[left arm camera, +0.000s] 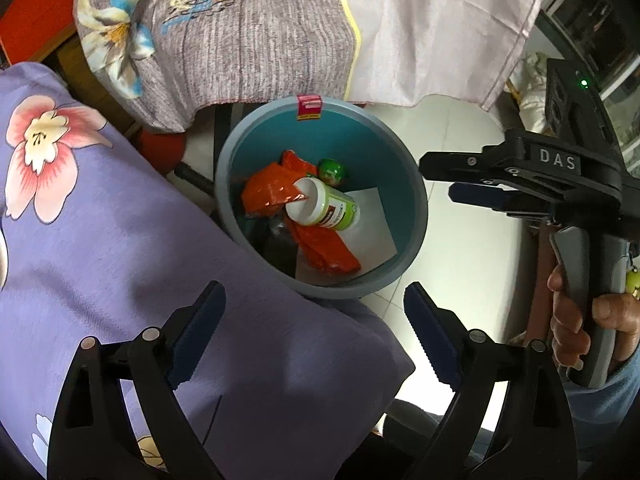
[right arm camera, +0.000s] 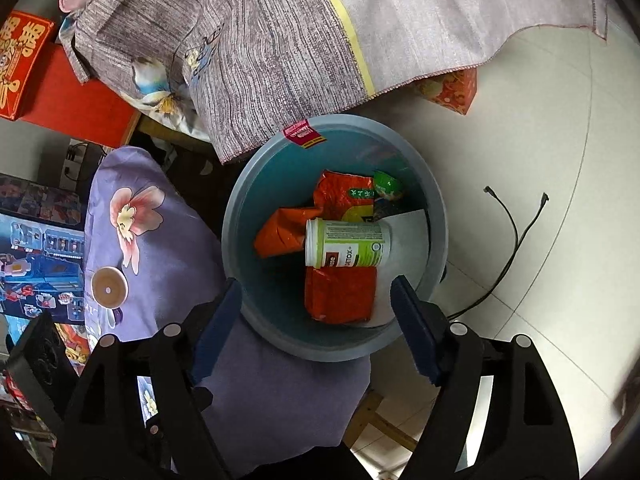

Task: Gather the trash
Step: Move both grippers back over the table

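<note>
A grey bin with a teal inside (left arm camera: 416,216) (right arm camera: 240,216) stands on the floor beside the purple cloth. In it lie a white and green plastic jar (left arm camera: 324,208) (right arm camera: 346,244), orange wrappers (left arm camera: 268,192) (right arm camera: 340,294), a small green cup (left arm camera: 332,170) (right arm camera: 387,185) and a white sheet (left arm camera: 372,232). My left gripper (left arm camera: 314,334) is open and empty above the near rim. My right gripper (right arm camera: 316,326) is open and empty over the bin; in the left wrist view it (left arm camera: 456,182) hovers right of the bin.
A purple floral cloth (left arm camera: 100,248) (right arm camera: 160,248) covers the surface at left, with a tape roll (right arm camera: 109,286) on it. A grey and pink cloth (left arm camera: 280,28) (right arm camera: 320,40) hangs behind the bin. A black cable (right arm camera: 512,240) lies on the white floor. Red boxes (right arm camera: 24,64) stand at left.
</note>
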